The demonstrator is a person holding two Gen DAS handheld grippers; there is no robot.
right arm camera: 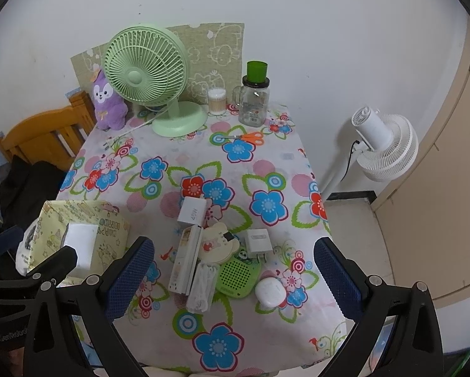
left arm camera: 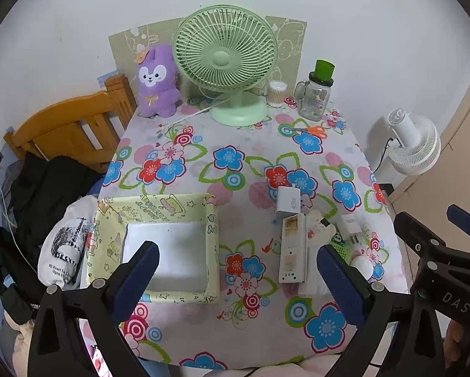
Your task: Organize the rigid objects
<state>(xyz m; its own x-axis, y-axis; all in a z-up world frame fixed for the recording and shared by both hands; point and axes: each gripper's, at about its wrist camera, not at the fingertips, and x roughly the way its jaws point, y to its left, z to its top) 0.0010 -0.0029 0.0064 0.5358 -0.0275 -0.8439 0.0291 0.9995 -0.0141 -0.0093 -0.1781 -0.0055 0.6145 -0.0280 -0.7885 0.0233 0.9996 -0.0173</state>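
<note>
Both tools hang wide and empty, left tool (left arm camera: 235, 270) by the yellow box (left arm camera: 214, 242), right tool (right arm camera: 235, 267) above the crowded chargers (right arm camera: 192, 210); I fear grabbing the long white box (right arm camera: 184, 260) drags its touching neighbours

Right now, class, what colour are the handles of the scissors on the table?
Orange. The scissors show best in the right wrist view, lying near the glass jar.

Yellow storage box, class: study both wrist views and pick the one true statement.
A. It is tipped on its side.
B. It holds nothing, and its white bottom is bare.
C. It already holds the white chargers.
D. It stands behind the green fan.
B: the yellow storage box sits upright with its white bottom bare, while the 45W charger and small charger lie on the tablecloth.
</note>
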